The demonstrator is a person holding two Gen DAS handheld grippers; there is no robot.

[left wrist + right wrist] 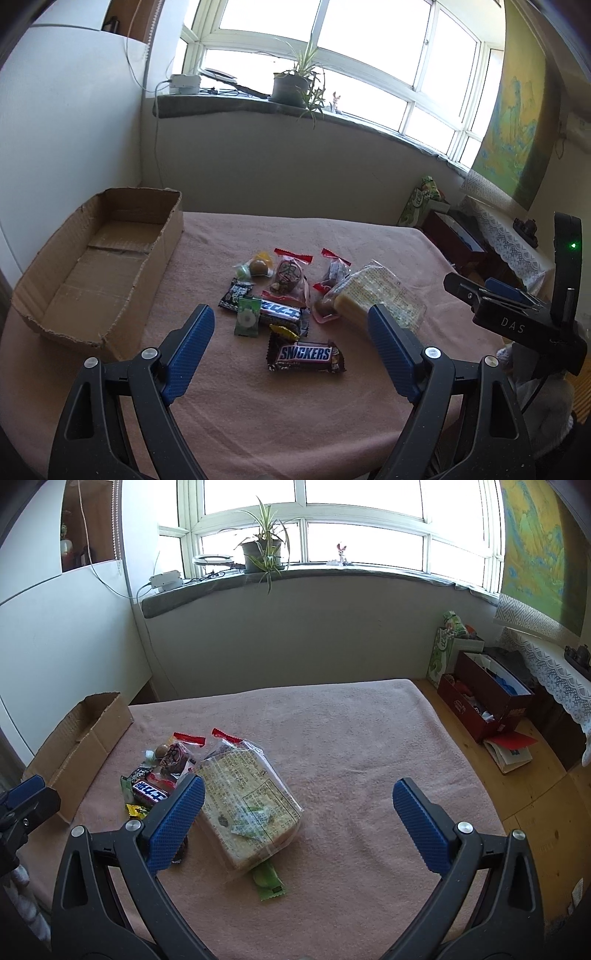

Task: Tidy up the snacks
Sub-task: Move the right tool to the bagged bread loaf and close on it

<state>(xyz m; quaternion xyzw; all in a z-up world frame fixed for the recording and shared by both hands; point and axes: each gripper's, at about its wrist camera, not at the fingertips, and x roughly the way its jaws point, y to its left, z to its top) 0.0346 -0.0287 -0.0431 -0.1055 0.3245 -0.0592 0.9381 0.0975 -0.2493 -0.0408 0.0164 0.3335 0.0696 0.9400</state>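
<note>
Nothing is sitting in the cardboard box [99,258] at ten o'clock — the snacks [291,295] are all lying heaped mid-table (Snickers bar [306,355] nearest). The left gripper [291,332] and right gripper [297,805] are both hovering spread apart, holding nothing; sorting looks unstarted.

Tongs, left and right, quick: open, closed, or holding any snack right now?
Left tongs: open, holding nothing, above the Snickers bar.
Right tongs: open, holding nothing, above the clear bread packet.
</note>
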